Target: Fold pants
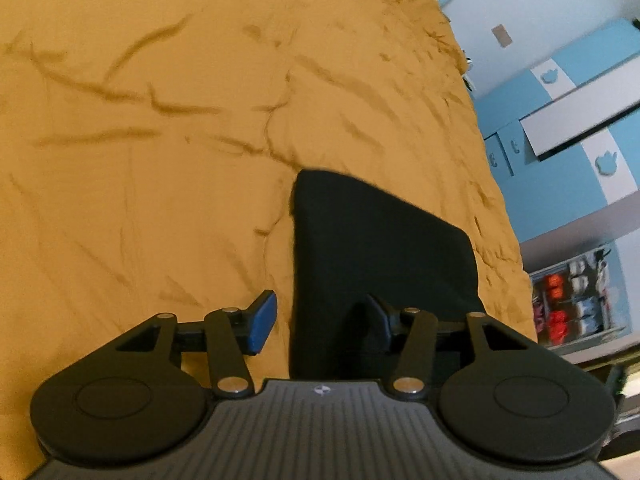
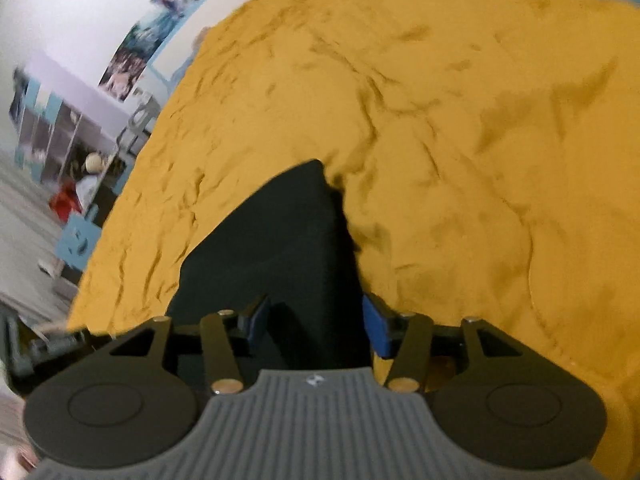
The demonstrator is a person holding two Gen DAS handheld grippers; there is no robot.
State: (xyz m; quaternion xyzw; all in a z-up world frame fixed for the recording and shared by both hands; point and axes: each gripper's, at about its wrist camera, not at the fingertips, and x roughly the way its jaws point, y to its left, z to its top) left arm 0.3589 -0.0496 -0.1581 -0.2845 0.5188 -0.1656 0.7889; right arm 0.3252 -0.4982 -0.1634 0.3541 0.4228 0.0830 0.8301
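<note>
Black folded pants [image 1: 380,248] lie on a mustard-yellow bedspread [image 1: 160,160], near its right edge in the left wrist view. My left gripper [image 1: 320,320] hangs over the near left edge of the pants with its jaws apart. One blue pad [image 1: 262,322] is over the bedspread, the other over the black cloth, and neither presses on it. In the right wrist view the pants [image 2: 272,240] taper away from me on the bedspread [image 2: 460,160]. My right gripper [image 2: 316,324] straddles their near right edge, open, with cloth between the pads but not pinched.
The bed's edge runs down the right of the left wrist view, with blue-and-white cabinets [image 1: 560,80] and a shelf of small items [image 1: 572,304] beyond it. In the right wrist view, shelving [image 2: 60,140] and wall posters [image 2: 160,32] stand past the bed's left edge.
</note>
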